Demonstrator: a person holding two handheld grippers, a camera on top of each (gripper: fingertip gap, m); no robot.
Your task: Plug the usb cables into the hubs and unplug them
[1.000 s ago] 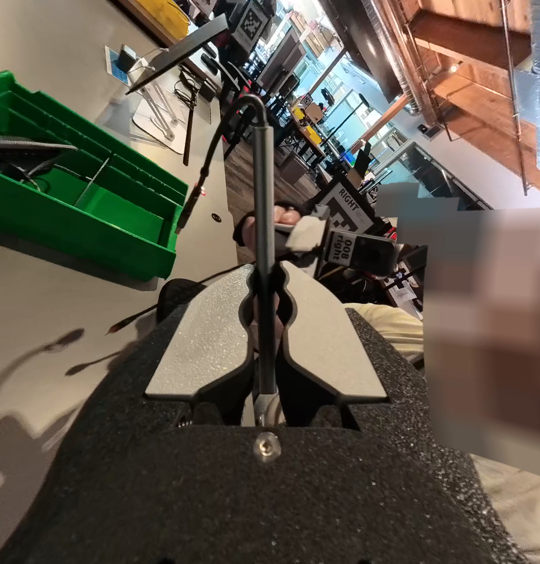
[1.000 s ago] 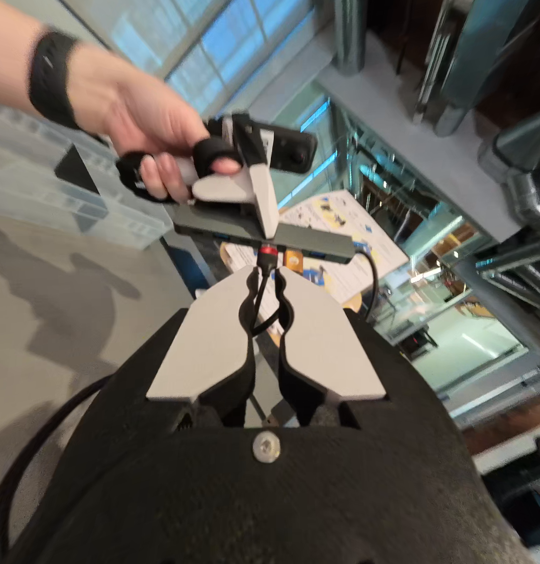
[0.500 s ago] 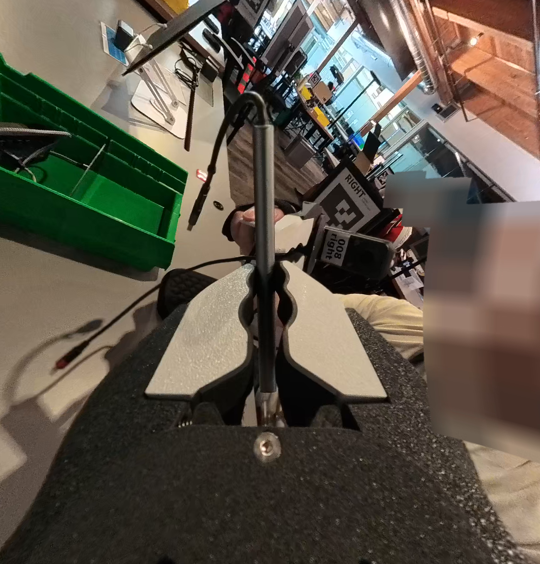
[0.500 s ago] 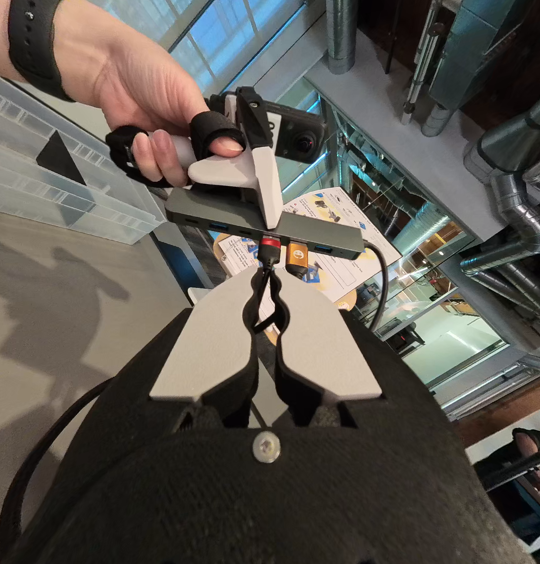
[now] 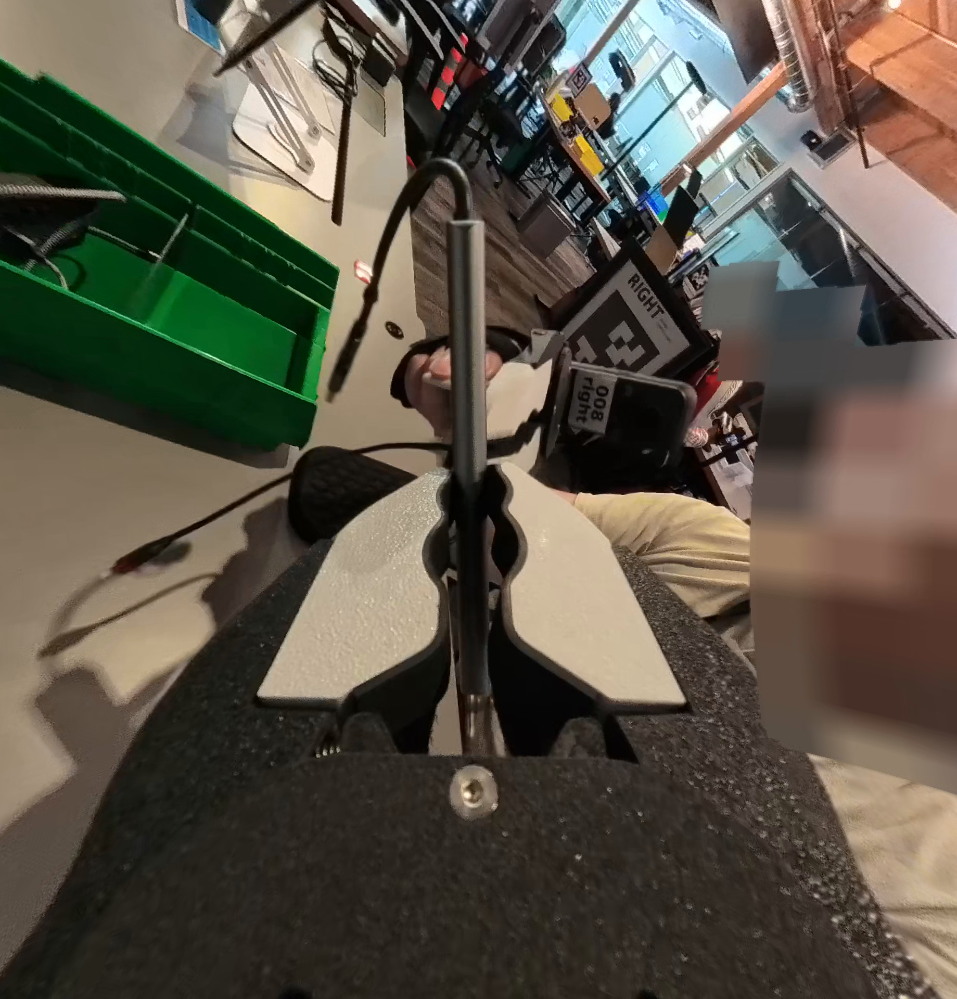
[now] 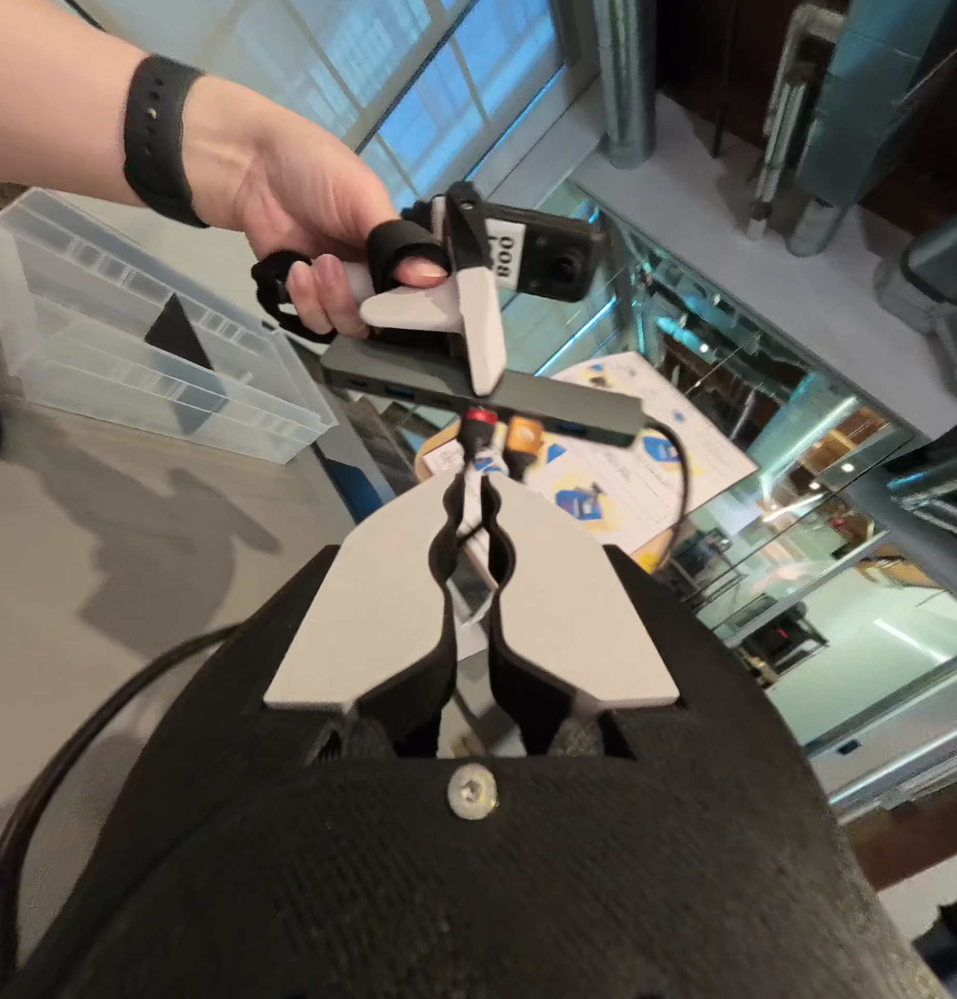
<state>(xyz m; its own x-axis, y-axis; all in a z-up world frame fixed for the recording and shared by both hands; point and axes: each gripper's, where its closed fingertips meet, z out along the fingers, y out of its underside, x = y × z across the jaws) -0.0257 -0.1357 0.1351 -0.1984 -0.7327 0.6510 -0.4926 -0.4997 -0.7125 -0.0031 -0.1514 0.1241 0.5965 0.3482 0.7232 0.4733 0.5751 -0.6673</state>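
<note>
My left gripper (image 5: 468,475) is shut on a slim grey USB hub (image 5: 467,351), which I see edge-on pointing away from me. The hub's own lead (image 5: 381,259) arcs off its far end and dangles to the left. In the right wrist view the hub (image 6: 568,403) lies crosswise, clamped by the left gripper (image 6: 481,373). A red-collared plug (image 6: 475,421) and an orange plug (image 6: 525,438) sit in its ports. My right gripper (image 6: 470,481) is just below the red plug, jaws closed on its thin black cable (image 6: 468,535). That cable's other red end (image 5: 135,559) hangs over the table.
A green divided bin (image 5: 141,335) holding cables stands on the beige table at left. A clear plastic bin (image 6: 141,367) is at the left in the right wrist view. A laptop stand (image 5: 281,124) is farther back. A printed leaflet (image 6: 643,475) lies behind the hub. My left and right fingertips are right by each other.
My right gripper has drawn back from the hub, so the red plug now sits farther beyond its tips and remains in its port. The left gripper keeps its hold on the hub.
</note>
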